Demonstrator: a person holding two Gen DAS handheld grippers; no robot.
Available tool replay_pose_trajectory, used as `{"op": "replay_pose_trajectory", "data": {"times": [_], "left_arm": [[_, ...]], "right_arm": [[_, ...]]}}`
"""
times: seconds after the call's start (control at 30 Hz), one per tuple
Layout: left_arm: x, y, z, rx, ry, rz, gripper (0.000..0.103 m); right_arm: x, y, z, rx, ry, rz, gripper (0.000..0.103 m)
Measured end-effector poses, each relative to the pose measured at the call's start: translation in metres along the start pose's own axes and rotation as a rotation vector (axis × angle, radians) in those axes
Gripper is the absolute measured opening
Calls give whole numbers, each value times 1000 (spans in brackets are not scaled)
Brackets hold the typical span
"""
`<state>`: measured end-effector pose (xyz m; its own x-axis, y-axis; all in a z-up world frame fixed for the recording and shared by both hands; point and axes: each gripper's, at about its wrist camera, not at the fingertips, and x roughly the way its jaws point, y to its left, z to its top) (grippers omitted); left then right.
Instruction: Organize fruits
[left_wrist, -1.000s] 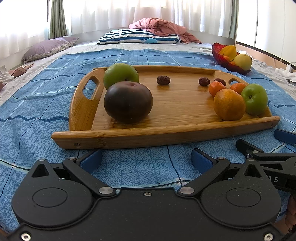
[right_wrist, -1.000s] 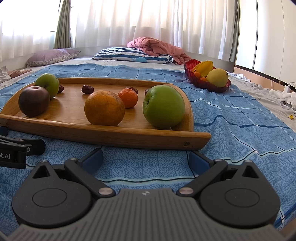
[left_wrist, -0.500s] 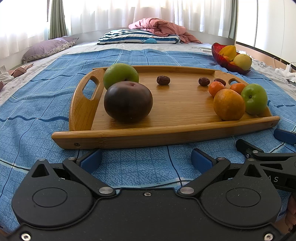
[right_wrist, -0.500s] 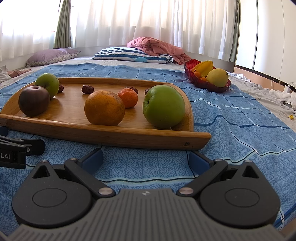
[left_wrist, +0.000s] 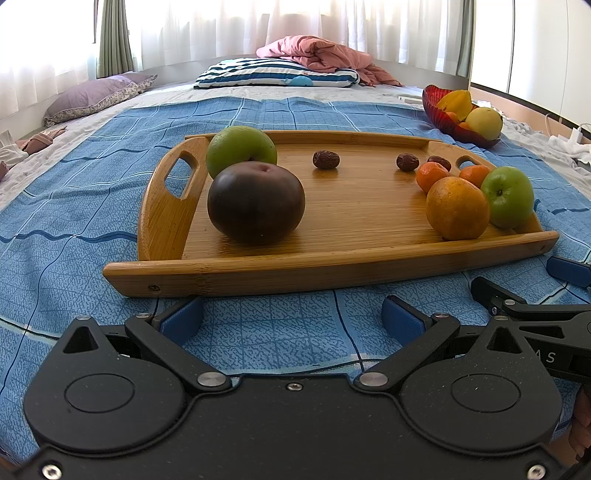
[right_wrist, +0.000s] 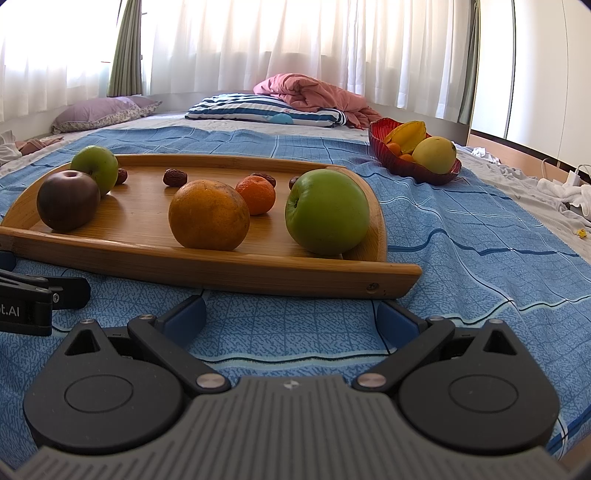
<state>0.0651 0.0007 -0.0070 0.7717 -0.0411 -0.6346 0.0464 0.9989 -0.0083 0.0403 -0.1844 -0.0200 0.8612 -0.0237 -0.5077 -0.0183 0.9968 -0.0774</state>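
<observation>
A wooden tray (left_wrist: 332, 266) lies on the blue bedspread, also in the right wrist view (right_wrist: 221, 273). On it sit a dark purple fruit (left_wrist: 256, 204), a green apple (left_wrist: 240, 149) behind it, a large orange (left_wrist: 457, 208), a green apple (left_wrist: 509, 196) at the right end, two small tangerines (left_wrist: 430, 175) and several dried dates (left_wrist: 325, 159). My left gripper (left_wrist: 291, 317) is open and empty, just short of the tray's near rim. My right gripper (right_wrist: 291, 317) is open and empty before the tray's right corner, facing the orange (right_wrist: 209, 214) and the apple (right_wrist: 327, 211).
A red bowl (right_wrist: 417, 168) with yellow and orange fruit stands on the bed beyond the tray to the right. Pillows and a pink blanket (right_wrist: 314, 96) lie at the far end. White cloth and cables lie at the far right (right_wrist: 561, 192).
</observation>
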Motion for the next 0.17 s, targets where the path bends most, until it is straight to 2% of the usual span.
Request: {"op": "replay_pose_trajectory", "data": {"times": [0.17], "left_arm": [[-1,-2,-1,5,-1,2,103]], "right_arm": [[0,0,0,1,1,0,103]]}}
